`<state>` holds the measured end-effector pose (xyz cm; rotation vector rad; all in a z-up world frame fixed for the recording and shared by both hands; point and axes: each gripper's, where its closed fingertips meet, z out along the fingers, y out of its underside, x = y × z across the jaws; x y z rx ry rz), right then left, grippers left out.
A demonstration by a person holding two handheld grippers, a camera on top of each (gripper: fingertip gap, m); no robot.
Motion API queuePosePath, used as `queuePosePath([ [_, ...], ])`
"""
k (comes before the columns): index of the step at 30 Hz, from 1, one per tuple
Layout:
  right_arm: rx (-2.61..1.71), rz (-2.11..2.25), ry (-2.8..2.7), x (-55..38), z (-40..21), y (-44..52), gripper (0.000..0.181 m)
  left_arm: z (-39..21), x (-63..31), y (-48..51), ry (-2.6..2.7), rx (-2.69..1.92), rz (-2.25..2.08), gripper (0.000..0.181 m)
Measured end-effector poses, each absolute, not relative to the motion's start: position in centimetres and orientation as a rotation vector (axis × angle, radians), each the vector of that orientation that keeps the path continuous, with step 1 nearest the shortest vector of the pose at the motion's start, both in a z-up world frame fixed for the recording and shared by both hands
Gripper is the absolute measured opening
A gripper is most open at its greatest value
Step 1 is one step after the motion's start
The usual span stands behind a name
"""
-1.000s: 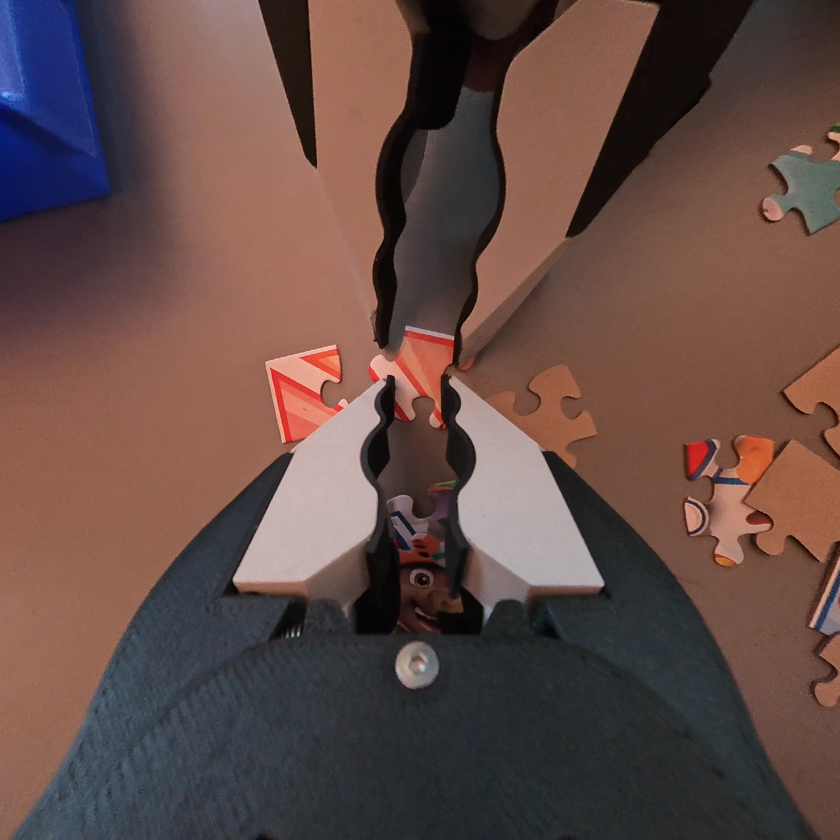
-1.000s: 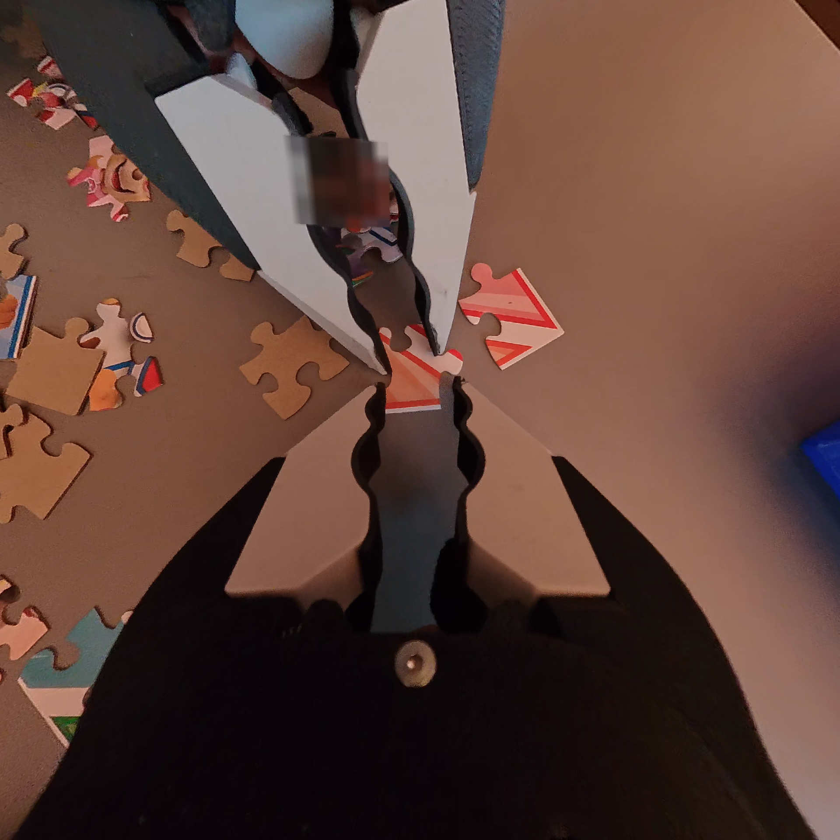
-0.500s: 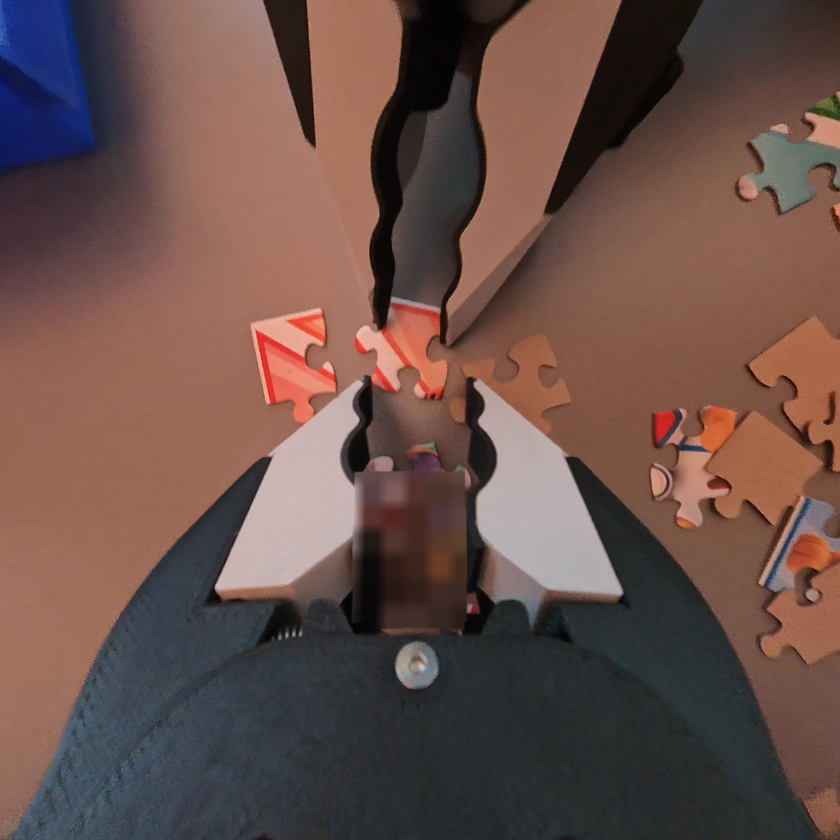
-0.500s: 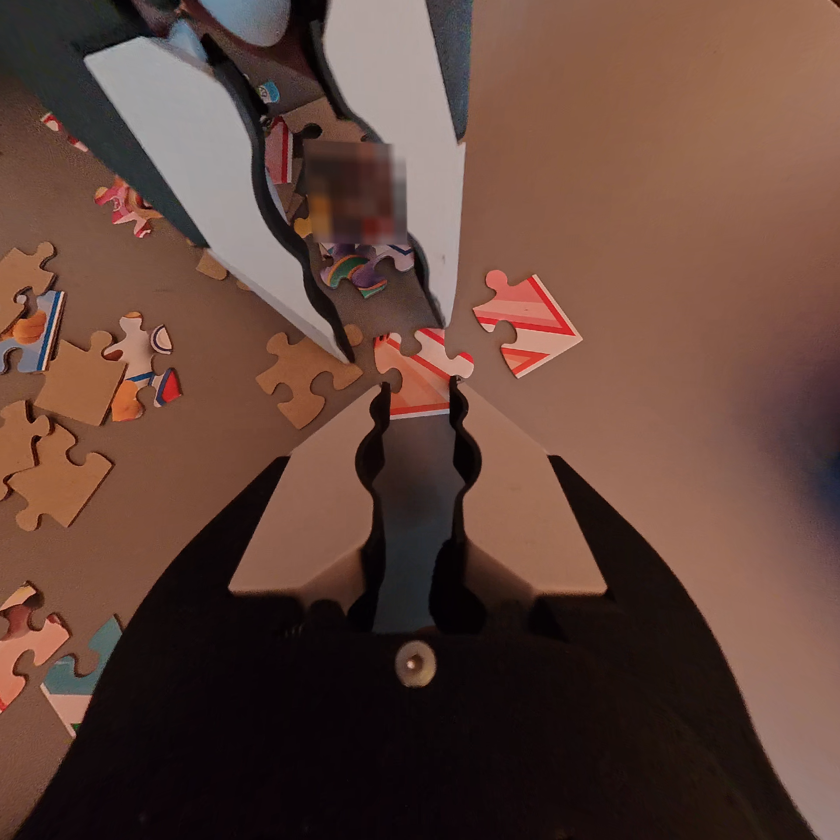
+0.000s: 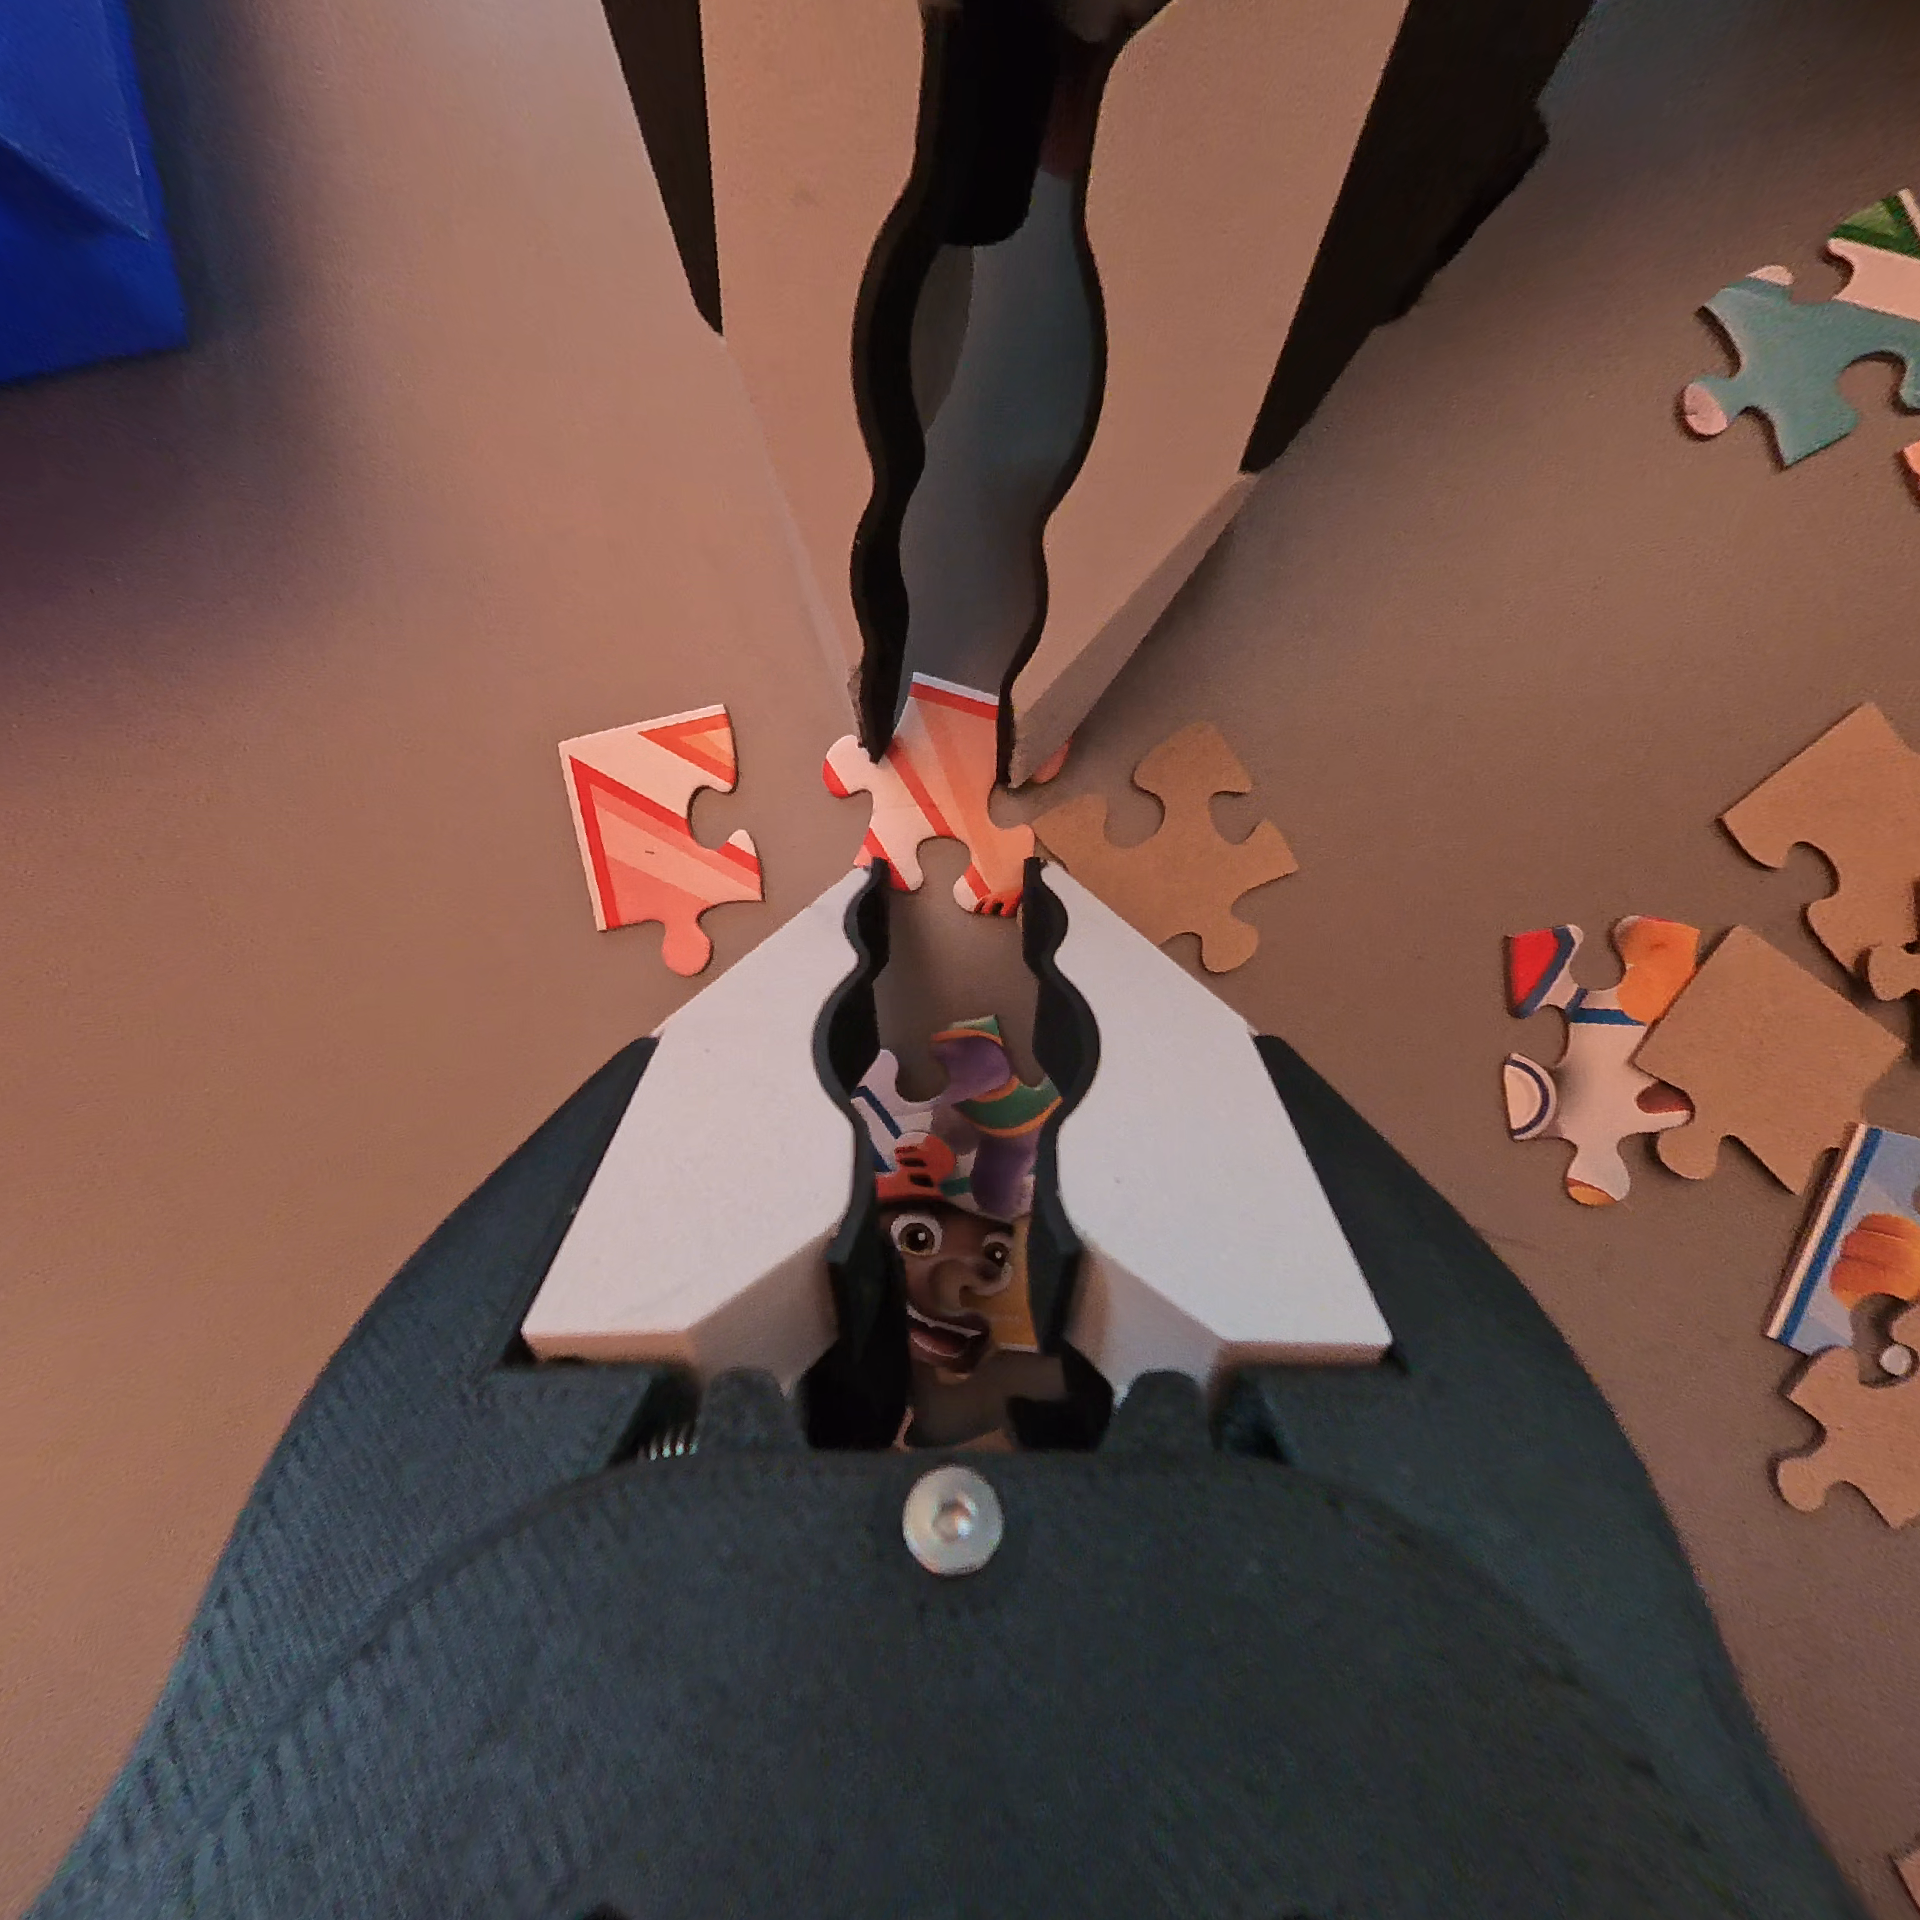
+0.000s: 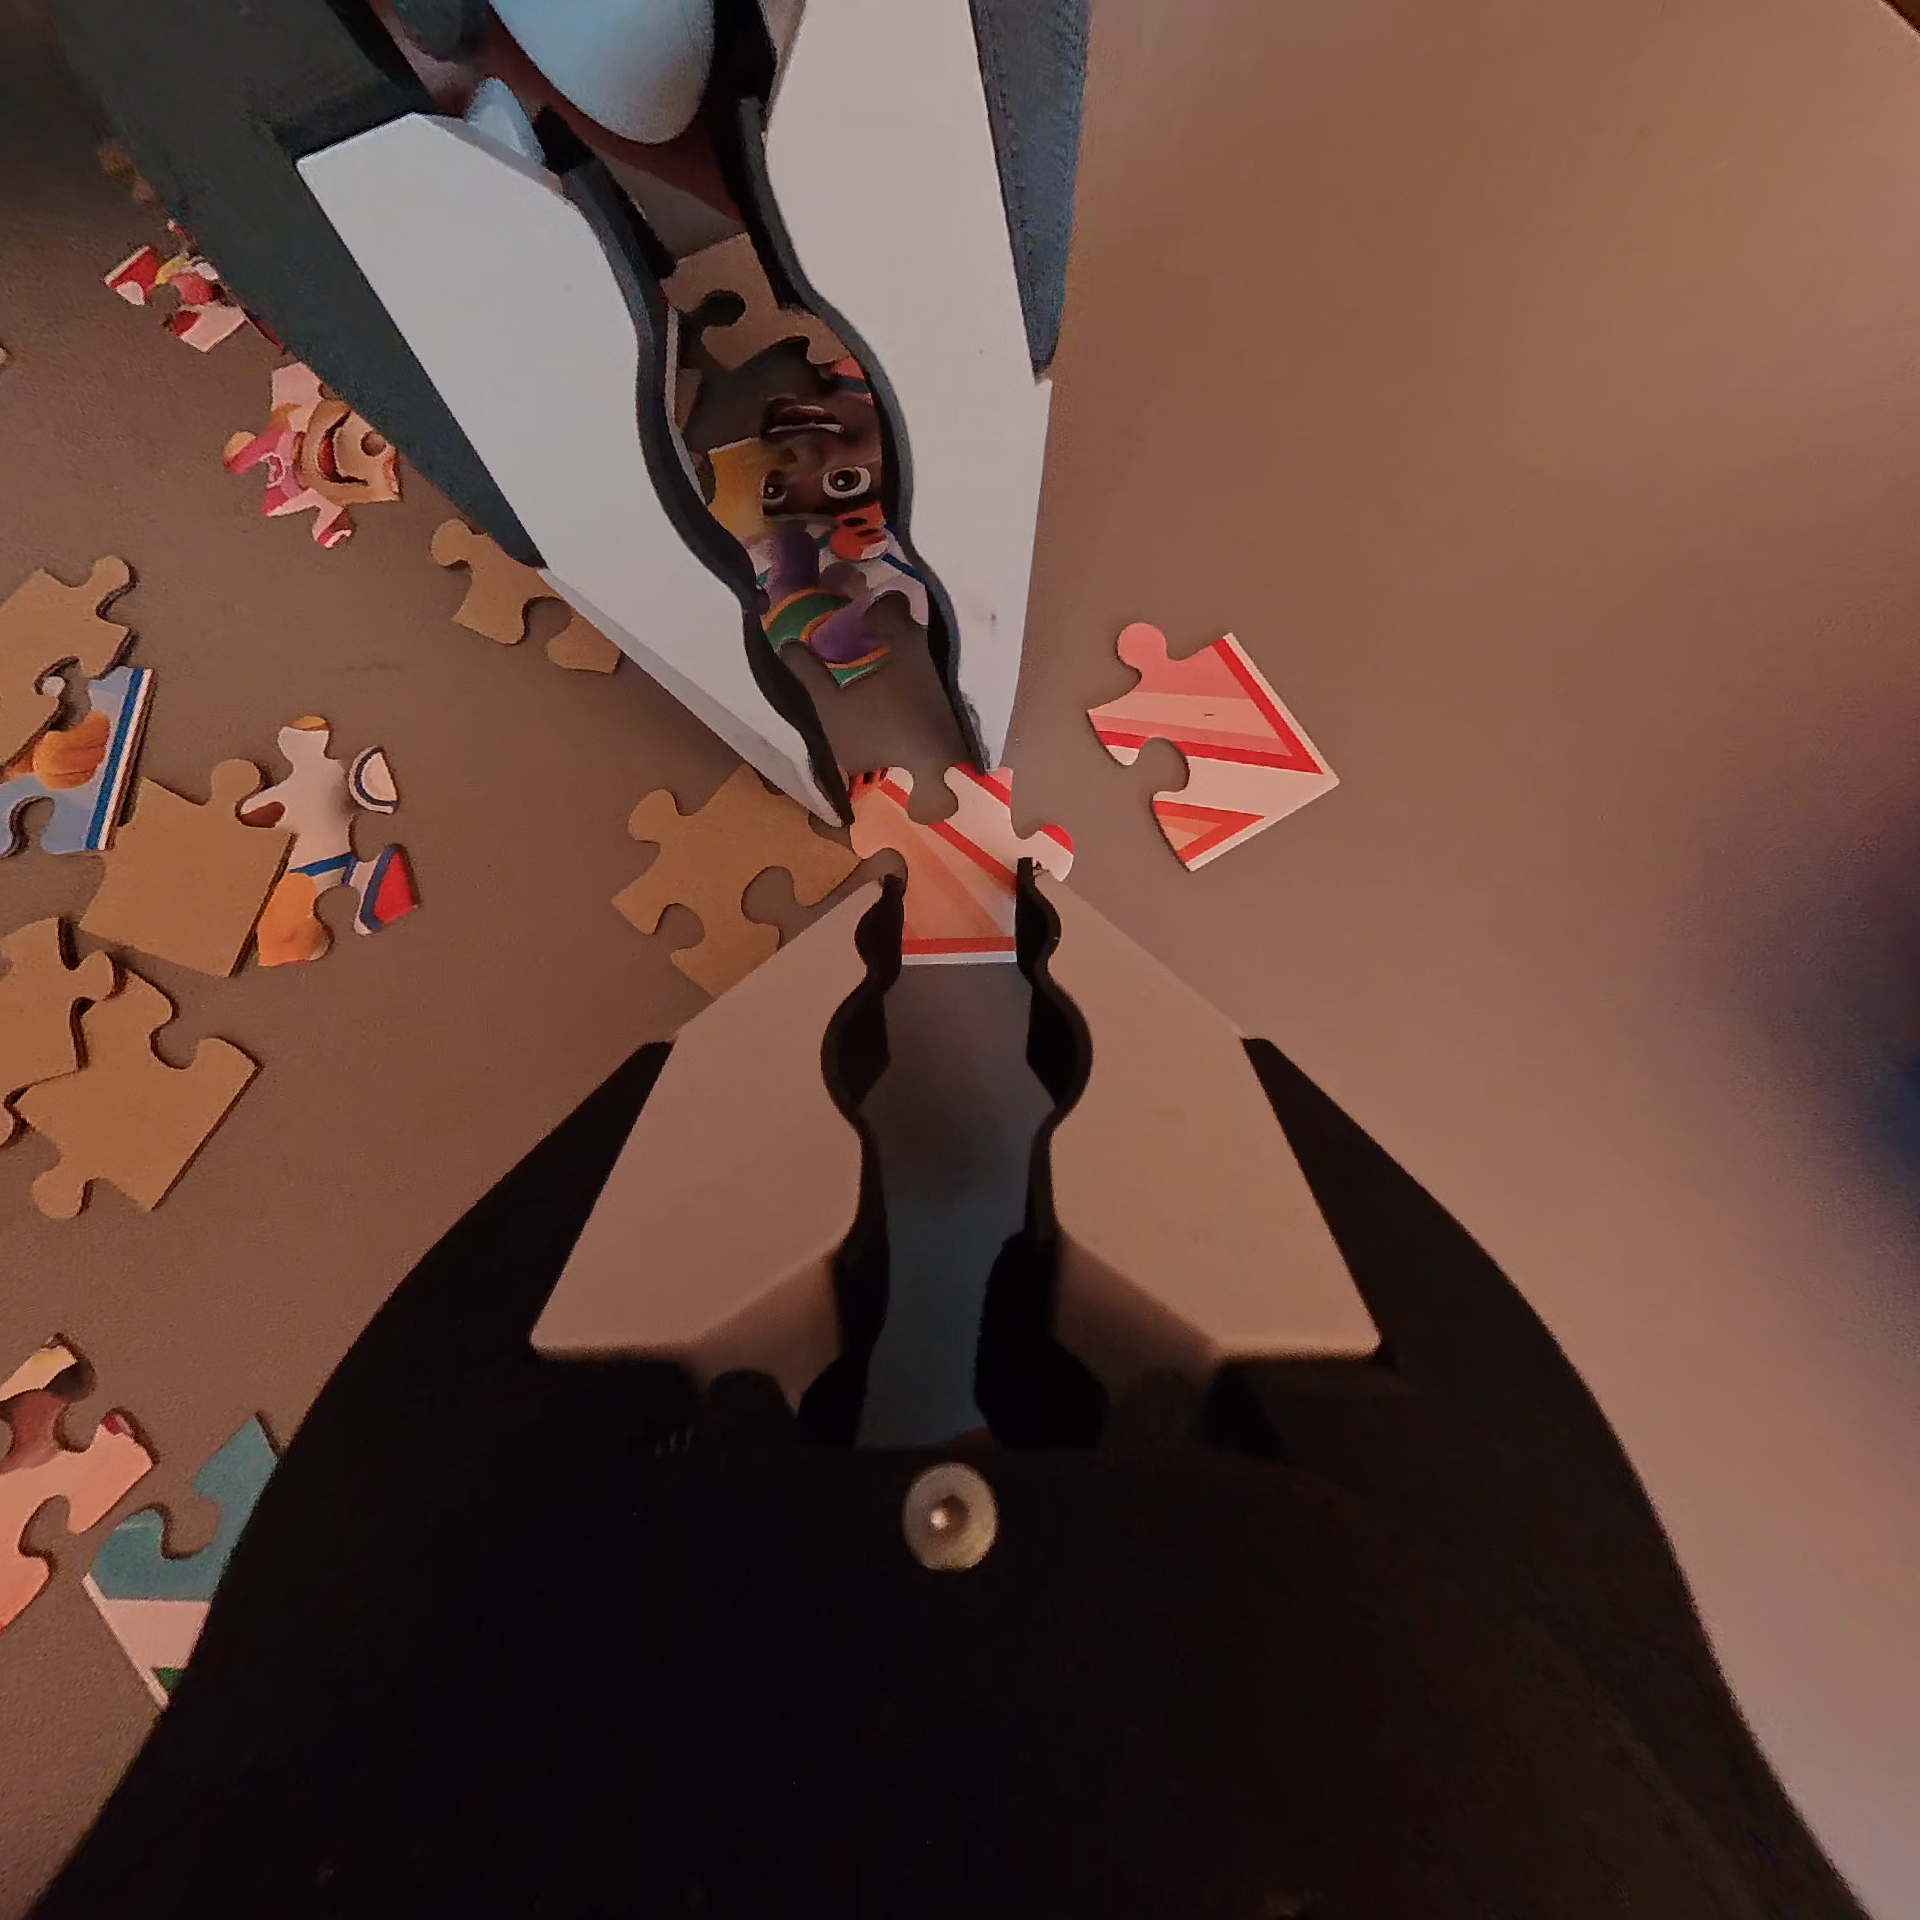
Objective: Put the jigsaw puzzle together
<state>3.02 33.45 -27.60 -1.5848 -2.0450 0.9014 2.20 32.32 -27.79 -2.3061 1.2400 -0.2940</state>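
No readable text, labels, brands, numbers or signs in either view. Face-up puzzle pieces (image 5: 1590,1060) carry cartoon art and stripe patterns only, no lettering. Face-down pieces (image 6: 727,873) plain brown card, unprinted. Gripper bodies unmarked. Table (image 5: 312,727) bare of markings. Blue object (image 5: 73,187) at left edge shows no print.
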Motion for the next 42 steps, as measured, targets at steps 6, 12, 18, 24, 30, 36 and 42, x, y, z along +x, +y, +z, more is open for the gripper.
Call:
queuePosePath([
  [6, -1.569, 0.878, -2.048, 3.0, -27.6, 33.5, 0.019, -27.8, 2.3, 32.2, 1.271, -2.295, -0.237, 0.021],
  [12, -1.556, 0.875, -2.046, 2.8, -27.6, 33.4, 0.018, -27.8, 2.9, 31.8, 1.271, -2.281, -0.268, 0.008],
  [18, -1.514, 0.900, -2.068, 2.6, -27.4, 32.8, 0.000, -27.6, 2.0, 32.3, 1.227, -2.270, -0.202, 0.030],
  [24, -1.531, 0.840, -2.068, 2.6, -27.5, 33.0, 0.007, -27.7, 2.0, 32.0, 1.206, -2.290, -0.259, 0.033],
  [30, -1.578, 0.717, -2.123, 4.5, -27.6, 34.0, 0.042, -27.8, 2.1, 31.9, 1.207, -2.319, -0.322, 0.033],
  [36, -1.593, 0.742, -2.087, 4.4, -27.6, 34.7, 0.031, -27.8, 2.3, 32.2, 1.228, -2.322, -0.324, 0.037],
  [42, -1.517, 0.809, -2.149, 3.7, -27.7, 32.5, 0.000, -27.8, 2.8, 32.7, 1.217, -2.310, -0.341, 0.038],
])
